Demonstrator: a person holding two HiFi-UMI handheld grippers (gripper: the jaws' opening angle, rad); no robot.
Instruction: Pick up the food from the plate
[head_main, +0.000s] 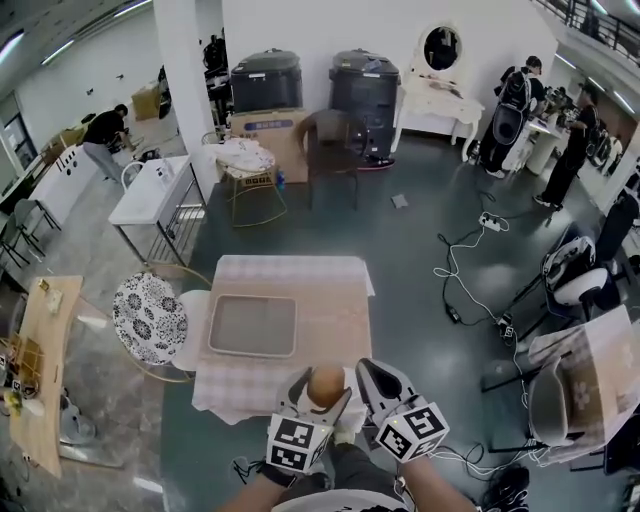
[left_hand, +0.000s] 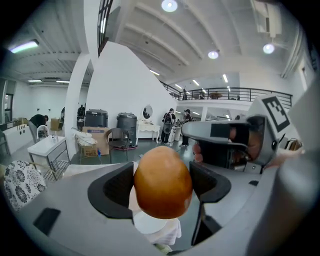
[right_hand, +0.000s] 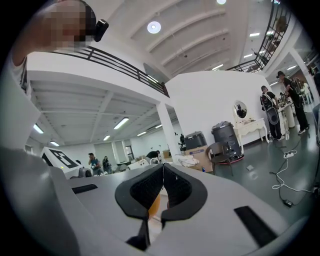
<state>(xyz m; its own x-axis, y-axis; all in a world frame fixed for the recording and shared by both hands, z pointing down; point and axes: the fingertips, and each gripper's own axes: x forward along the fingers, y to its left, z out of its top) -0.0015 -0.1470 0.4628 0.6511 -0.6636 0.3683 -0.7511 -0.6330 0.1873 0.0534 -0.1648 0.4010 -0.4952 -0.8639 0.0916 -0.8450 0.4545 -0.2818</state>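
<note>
Left tongs (head_main: 322, 398) are clamped on the food (head_main: 326, 383), a round brown bun-looking thing, one pad on each side of it. It sits at the near edge of the table (head_main: 335, 300), right over the white plate (left_hand: 150, 226). Can't tell if it's touching the plate or not. Right tongs (right_hand: 163, 185) are squeezed together with nothing in them, just to the right of the food. There's also a grey tray (head_main: 253, 326) in the middle of the table, well apart from the plate, and a flowery chair (head_main: 148, 316) off to the table's left.
</note>
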